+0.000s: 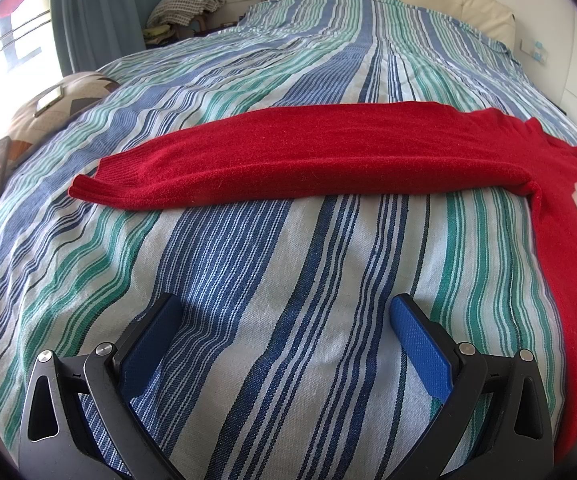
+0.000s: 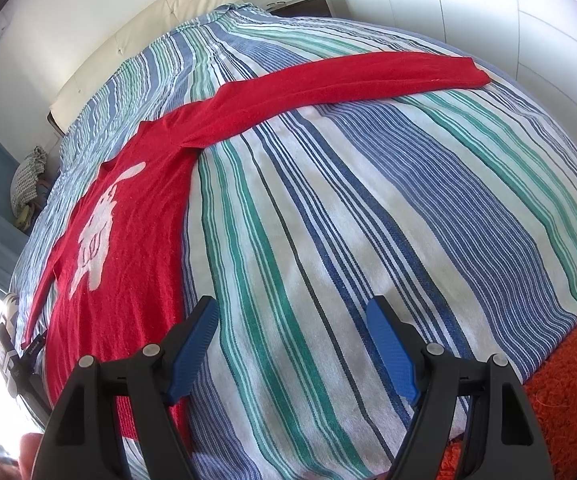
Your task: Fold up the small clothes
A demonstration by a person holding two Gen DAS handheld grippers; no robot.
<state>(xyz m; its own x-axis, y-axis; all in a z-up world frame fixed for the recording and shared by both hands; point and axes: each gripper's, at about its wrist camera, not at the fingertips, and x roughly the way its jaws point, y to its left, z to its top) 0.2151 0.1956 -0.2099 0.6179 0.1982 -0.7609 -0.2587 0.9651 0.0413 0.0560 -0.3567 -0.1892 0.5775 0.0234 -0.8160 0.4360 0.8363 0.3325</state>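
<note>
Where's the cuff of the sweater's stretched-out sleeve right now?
In the left wrist view the cuff lies flat on the striped bedspread, at left, ahead of the open left tool, on the window side.

The red sweater [image 1: 560,240] runs off the left wrist view's right edge. The orange fabric [image 2: 560,384] is cropped; identity cannot be determined.
</note>
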